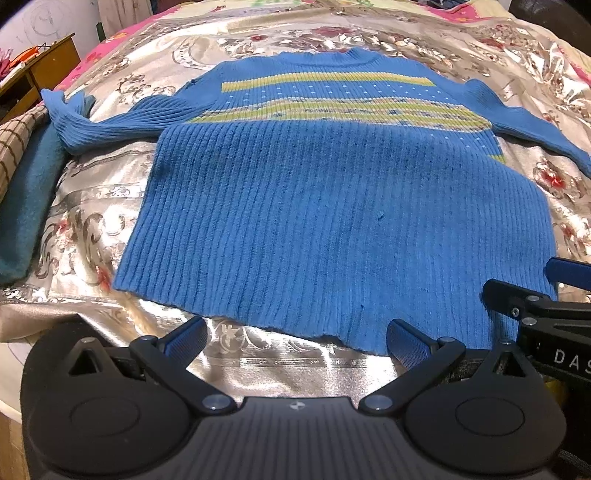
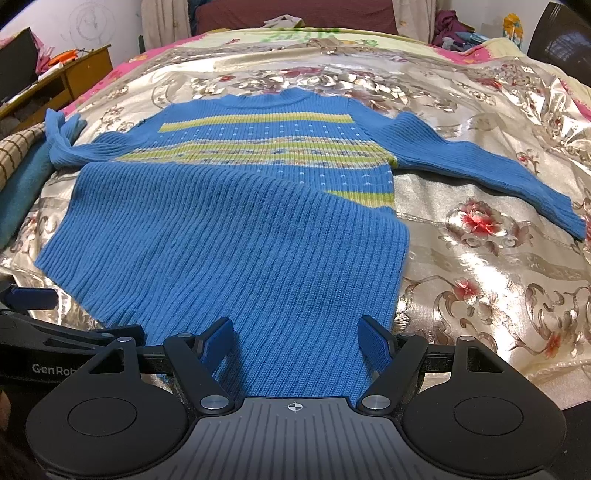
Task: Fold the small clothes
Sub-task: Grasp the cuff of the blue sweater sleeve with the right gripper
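A small blue ribbed sweater [image 1: 325, 229] with yellow-green stripes lies flat on the bed, neck far, hem near, both sleeves spread out. It also shows in the right wrist view [image 2: 229, 236]. My left gripper [image 1: 299, 338] is open and empty at the hem's left part, its right finger over the hem edge. My right gripper [image 2: 297, 341] is open with its fingers over the hem's right corner; the knit lies between them. The right gripper shows in the left wrist view [image 1: 546, 295], and the left gripper in the right wrist view [image 2: 33, 299].
A shiny floral bedspread [image 2: 480, 258] covers the bed. A teal cloth [image 1: 26, 206] and a checked cloth [image 1: 14, 144] lie at the left edge. A wooden desk [image 2: 66, 81] stands beyond the bed's left side. Clothes are piled at the far right [image 2: 454, 33].
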Available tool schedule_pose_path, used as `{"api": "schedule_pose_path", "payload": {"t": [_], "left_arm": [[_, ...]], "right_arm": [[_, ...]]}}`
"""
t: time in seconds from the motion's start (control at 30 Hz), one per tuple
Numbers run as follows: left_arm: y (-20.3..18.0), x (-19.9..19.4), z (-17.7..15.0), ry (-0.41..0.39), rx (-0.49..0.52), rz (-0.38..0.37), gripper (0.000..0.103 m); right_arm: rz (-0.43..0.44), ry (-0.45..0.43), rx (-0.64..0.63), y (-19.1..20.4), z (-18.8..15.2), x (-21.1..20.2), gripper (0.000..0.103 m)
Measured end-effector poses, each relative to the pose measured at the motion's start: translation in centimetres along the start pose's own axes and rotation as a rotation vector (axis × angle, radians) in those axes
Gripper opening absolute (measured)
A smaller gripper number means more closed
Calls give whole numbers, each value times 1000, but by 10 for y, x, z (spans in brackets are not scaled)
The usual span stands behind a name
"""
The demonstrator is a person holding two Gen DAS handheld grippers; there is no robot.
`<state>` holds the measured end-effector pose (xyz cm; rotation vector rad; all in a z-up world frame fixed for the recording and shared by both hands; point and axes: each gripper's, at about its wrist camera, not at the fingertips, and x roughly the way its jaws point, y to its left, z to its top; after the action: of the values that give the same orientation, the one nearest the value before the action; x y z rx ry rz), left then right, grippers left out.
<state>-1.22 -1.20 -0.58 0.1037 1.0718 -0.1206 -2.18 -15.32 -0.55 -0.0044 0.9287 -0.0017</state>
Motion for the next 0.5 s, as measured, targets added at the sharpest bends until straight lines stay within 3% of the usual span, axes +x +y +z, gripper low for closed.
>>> {"api": "schedule_pose_path", "payload": {"t": [0.27, 0.5], "left_arm": [[-2, -1, 0, 0, 15, 1, 103], [-9, -12, 12, -59, 70, -22, 103]], "right_arm": [[0, -26, 25, -6, 4, -6, 76], [9, -157, 133, -47, 28, -26, 74]]}}
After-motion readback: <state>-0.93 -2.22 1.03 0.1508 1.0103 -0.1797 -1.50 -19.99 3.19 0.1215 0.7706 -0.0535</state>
